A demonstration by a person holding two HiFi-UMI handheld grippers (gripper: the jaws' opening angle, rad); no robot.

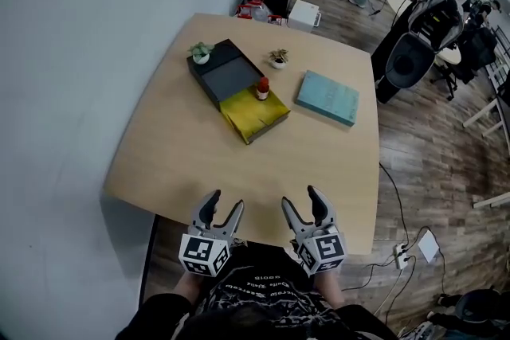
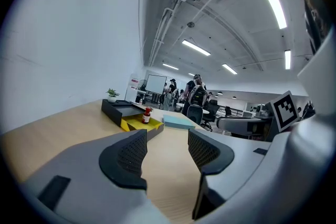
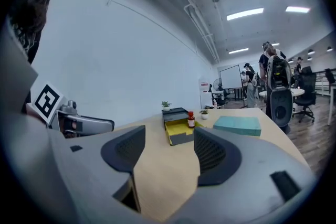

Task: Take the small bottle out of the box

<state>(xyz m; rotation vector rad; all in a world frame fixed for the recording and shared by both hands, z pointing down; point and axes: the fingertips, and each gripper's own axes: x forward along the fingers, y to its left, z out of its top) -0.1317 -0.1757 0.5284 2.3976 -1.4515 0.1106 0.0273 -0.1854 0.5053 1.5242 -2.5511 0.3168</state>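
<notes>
A small bottle (image 1: pixel 262 88) with a red cap stands upright in the yellow tray of an open box (image 1: pixel 253 115), whose dark lid (image 1: pixel 223 72) lies behind it. The bottle (image 2: pixel 146 115) and the box (image 2: pixel 134 122) show far off in the left gripper view, and the bottle (image 3: pixel 191 120) and box (image 3: pixel 178 129) likewise in the right gripper view. My left gripper (image 1: pixel 221 210) and right gripper (image 1: pixel 302 204) hover at the table's near edge, both open and empty, well short of the box.
A teal book (image 1: pixel 327 97) lies right of the box. Two small potted plants (image 1: pixel 200 52) (image 1: pixel 278 58) stand by the lid. The wooden table (image 1: pixel 183 155) sits beside a white wall. People, chairs and desks fill the room beyond.
</notes>
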